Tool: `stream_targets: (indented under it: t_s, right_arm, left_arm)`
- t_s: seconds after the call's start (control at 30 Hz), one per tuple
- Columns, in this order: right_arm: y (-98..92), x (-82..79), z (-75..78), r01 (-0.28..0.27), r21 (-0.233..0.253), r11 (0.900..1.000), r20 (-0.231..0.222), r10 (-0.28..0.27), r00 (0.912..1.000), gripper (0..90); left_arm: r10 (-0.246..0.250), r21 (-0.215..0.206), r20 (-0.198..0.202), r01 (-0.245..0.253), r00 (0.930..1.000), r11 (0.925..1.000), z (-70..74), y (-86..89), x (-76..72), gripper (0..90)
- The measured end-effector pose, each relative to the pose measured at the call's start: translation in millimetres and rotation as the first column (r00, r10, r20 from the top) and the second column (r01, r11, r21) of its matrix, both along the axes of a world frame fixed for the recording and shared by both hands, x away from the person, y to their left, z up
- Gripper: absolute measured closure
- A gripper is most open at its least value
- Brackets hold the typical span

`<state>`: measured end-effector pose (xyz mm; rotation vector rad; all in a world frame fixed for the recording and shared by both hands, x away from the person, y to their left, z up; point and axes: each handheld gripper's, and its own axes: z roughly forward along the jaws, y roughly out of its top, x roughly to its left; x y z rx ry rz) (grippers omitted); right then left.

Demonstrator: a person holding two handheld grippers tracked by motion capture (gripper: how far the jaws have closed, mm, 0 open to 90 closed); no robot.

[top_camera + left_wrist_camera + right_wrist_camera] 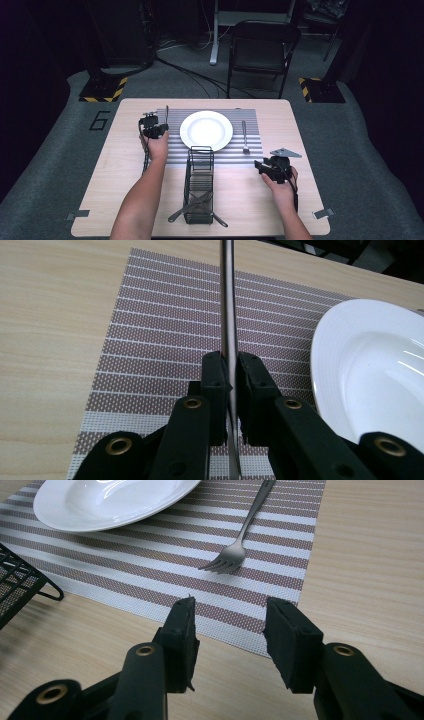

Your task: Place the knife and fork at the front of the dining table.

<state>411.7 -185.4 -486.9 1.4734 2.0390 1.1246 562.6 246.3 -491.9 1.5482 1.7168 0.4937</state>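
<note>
Setting a place at the table, by the look of it: fork (245,136) already laid on the striped placemat (250,120) to the right of the white plate (206,130), and a knife (228,315) now in hand on the plate's left. Left gripper (155,129) clamped on that knife, jaws pressed together on the thin metal strip, which runs edge-on up the left gripper view; over the mat's left part, just beside the plate rim. Whether blade or handle sits between the jaws: hard to tell. Right gripper (230,630) idle, jaws apart and holding nothing, low over bare wood near the mat's right front corner, tines of the fork a little ahead. Wire cutlery caddy (199,185) in front of the plate, more utensils lying in it

Step judged: placing the knife. Next: lower it flat onto the mat, parallel to the plate's edge without touching the rim, then open up and lift clear
</note>
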Motion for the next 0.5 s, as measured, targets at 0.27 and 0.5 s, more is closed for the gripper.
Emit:
stream_targets:
  t_s: [0.27,0.5]
  right_arm:
    - [-0.5,0.1,-0.6,0.003,0.0,1.0,-0.003,-0.003,1.0,55.4]
    - [-0.7,0.3,-1.3,0.004,0.001,1.0,-0.005,-0.004,1.0,55.4]
  left_arm:
    - [-0.031,0.044,-0.032,0.032,0.999,0.9985,-3.9,-11.7,10.0,82.5]
    - [-0.027,0.036,-0.06,0.029,0.9978,0.9989,-8.0,-16.2,13.5,82.4]
